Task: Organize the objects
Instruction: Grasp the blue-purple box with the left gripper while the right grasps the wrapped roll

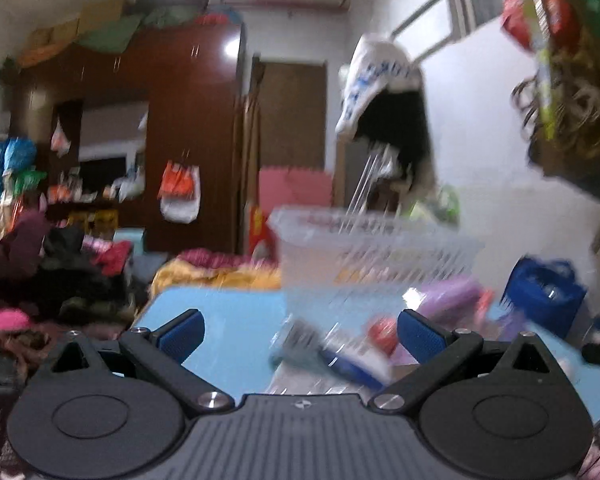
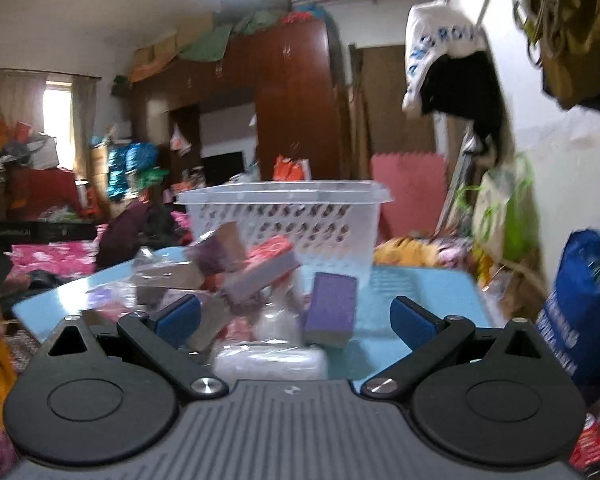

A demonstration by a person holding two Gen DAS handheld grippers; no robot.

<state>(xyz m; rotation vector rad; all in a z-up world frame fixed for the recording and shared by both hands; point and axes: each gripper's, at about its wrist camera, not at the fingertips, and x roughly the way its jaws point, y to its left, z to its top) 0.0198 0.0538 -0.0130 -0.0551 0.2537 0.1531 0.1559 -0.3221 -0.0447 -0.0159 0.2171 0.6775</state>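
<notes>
The right claw (image 2: 295, 322) is released, its blue pads (image 2: 179, 317) spread wide with nothing between them, hanging low over the near edge of a light blue table (image 2: 412, 280). Just beyond its fingers lies a loose heap of small wrapped packets: a purple block (image 2: 332, 308) stands tilted just right of centre, a white plastic-wrapped packet (image 2: 270, 360) lies nearest the claw, and a pink-and-lilac box (image 2: 264, 268) leans on the heap further back, beside brownish packets (image 2: 168, 276) to the left. Behind the heap, at the far side of the table, stands a clear perforated basket (image 2: 284, 216) — upright, its rim wide and open.

The left claw (image 1: 300, 334) is likewise released, jaws apart and gripping nothing. Its view is badly blurred; ahead of the fingers, toward the right, sit a smeared blue-and-white packet (image 1: 340, 356) and something red (image 1: 382, 330), with the same basket (image 1: 376, 248) beyond them on the table (image 1: 228, 312). To the far right a blue bag (image 1: 544, 292) sits beside the table.

Further off stand a dark wooden wardrobe (image 2: 296, 96) and a pink foam mat (image 2: 408, 196).
</notes>
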